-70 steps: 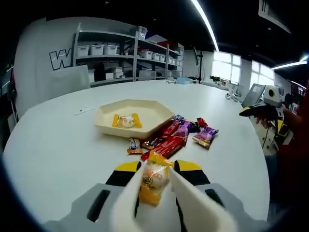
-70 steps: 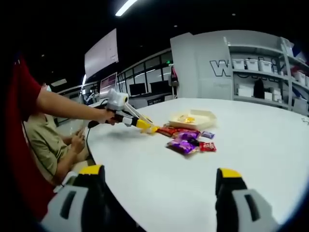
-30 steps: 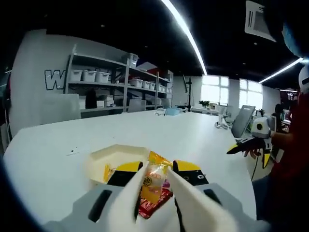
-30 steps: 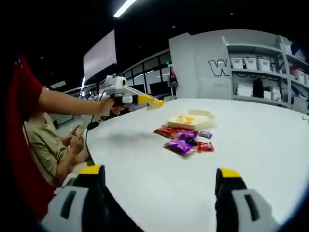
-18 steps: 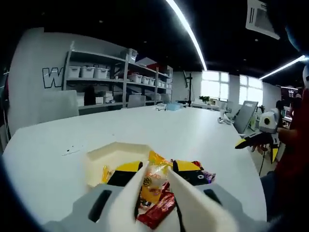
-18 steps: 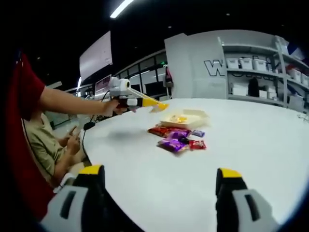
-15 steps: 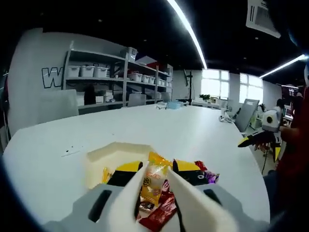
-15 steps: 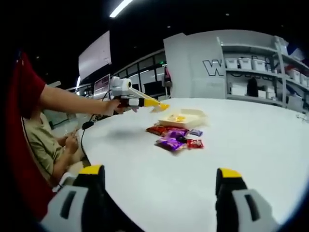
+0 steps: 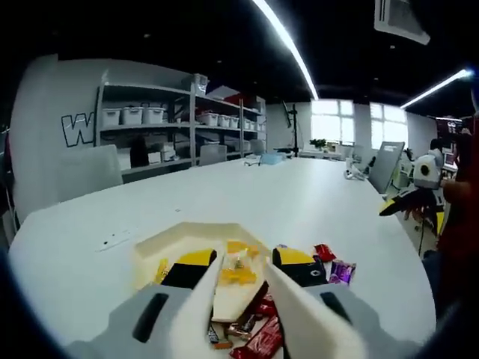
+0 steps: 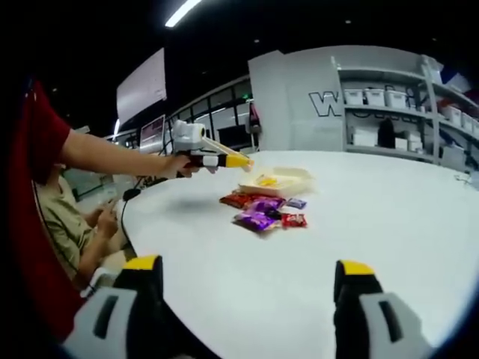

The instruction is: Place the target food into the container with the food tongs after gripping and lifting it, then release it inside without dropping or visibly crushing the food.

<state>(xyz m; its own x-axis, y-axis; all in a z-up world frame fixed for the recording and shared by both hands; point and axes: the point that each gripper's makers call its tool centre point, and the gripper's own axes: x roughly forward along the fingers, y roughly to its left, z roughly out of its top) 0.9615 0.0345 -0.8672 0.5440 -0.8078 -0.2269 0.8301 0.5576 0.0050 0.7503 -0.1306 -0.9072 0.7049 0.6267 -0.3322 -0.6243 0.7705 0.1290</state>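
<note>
- The white table (image 9: 314,194) spreads wide under both my claws, with grey shelving (image 9: 165,127) of bins at about 11 o'clock in the left gripper view.
- The cream hexagonal tray (image 9: 161,241) sits just ahead of my left claw; in the right gripper view it lies at about 12 o'clock (image 10: 288,182).
- My right claw (image 10: 247,314) hangs spread wide over bare table, pinching nothing.
- My left claw (image 9: 238,288) carries the white food tongs (image 9: 196,318); the blades stand parted, tips over the tray.
- The pile of red and purple wrapped snacks (image 9: 329,268) lies against the tray's near edge, at about 4 o'clock of it.
- The yellow snack packet (image 9: 239,268) shows between the parted tong tips, over the tray floor; I cannot tell whether the tongs touch it.
- Another yellow packet (image 9: 162,269) rests in the tray at 9 o'clock of that one.
</note>
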